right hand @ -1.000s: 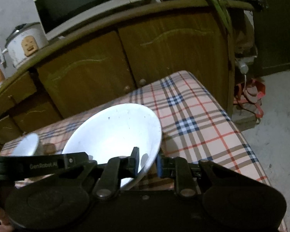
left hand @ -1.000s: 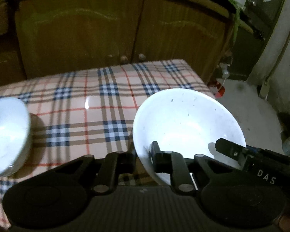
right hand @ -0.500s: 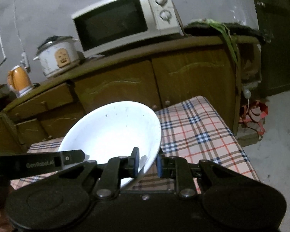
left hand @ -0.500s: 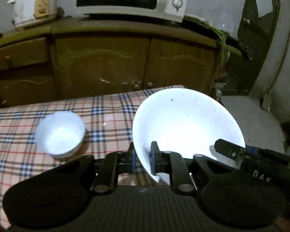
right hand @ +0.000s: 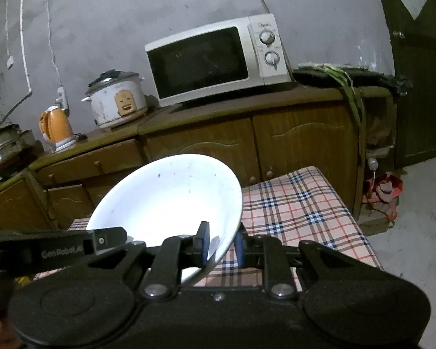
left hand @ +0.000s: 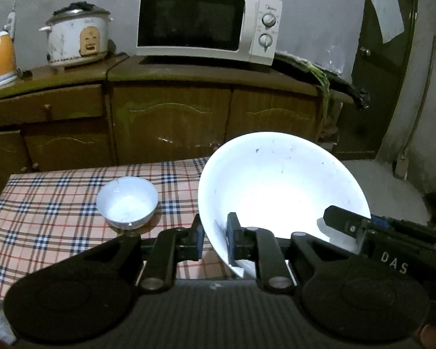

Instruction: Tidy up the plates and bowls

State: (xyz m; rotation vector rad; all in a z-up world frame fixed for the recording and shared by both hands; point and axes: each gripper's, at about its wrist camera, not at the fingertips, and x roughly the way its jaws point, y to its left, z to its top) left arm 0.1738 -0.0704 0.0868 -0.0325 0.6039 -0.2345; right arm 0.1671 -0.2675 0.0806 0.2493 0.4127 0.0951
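Large white bowl (left hand: 279, 186) is clamped at opposite rim points by left gripper (left hand: 215, 240) and right gripper (right hand: 221, 244), held clear above the table's (left hand: 43, 203) right edge. Likely stiff, glazed, slippery, breakable; rim grip judged adequate if kept level.

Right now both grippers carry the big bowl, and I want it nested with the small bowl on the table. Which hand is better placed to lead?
Left, probably. The left gripper clamps the big bowl on the rim nearer the small bowl. The right gripper pinches the opposite rim, over the table's other end.
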